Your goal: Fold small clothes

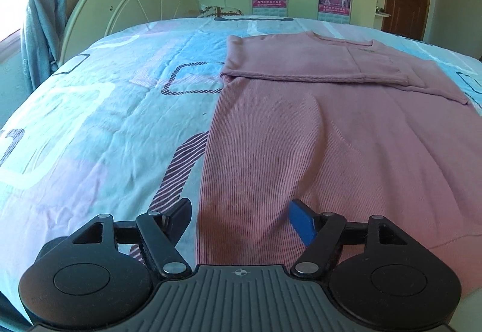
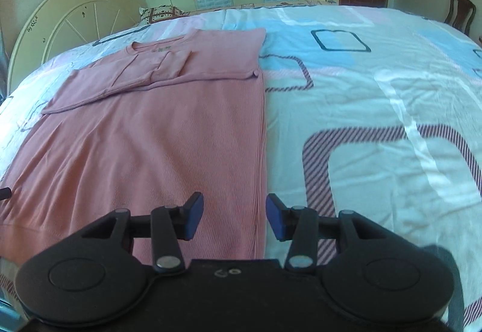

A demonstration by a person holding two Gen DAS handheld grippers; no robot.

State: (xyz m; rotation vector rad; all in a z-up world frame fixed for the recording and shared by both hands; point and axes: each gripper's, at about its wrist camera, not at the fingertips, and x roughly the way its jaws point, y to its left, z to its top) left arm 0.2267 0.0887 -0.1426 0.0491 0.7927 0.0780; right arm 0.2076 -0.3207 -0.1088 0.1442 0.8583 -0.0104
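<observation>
The pink top (image 1: pixel 316 136) lies flat on the bed (image 1: pixel 90 121), its sleeves already folded across the chest below the collar (image 2: pixel 156 45), so the body forms a long rectangle running from the collar at the far end to the hem (image 2: pixel 60 229) at the near end. The likely step in hand is the lengthwise fold: bringing the hem up toward the collar. Both grippers sit at the near end, one at each bottom corner. The left gripper (image 1: pixel 241 223) has its jaws spread wide and straddles the top's left side edge, one finger over the bedsheet and the blue pad (image 1: pixel 301 223) over the fabric. The right gripper (image 2: pixel 233 216) is likewise spread and holds nothing, straddling the right side edge just above the hem. To do this well, each gripper should probably come down low enough to catch both layers at the corner, closing on the hem band and not on the sheet beneath. The two corners should then rise together and travel forward at the same pace, so the fold line stays square across the body. The knit looks soft and ribbed, so it may sag in the middle; keeping light tension between the corners should stop that. The folded sleeves could shift if the cloth is dragged, so lifting clear first seems wise.
</observation>
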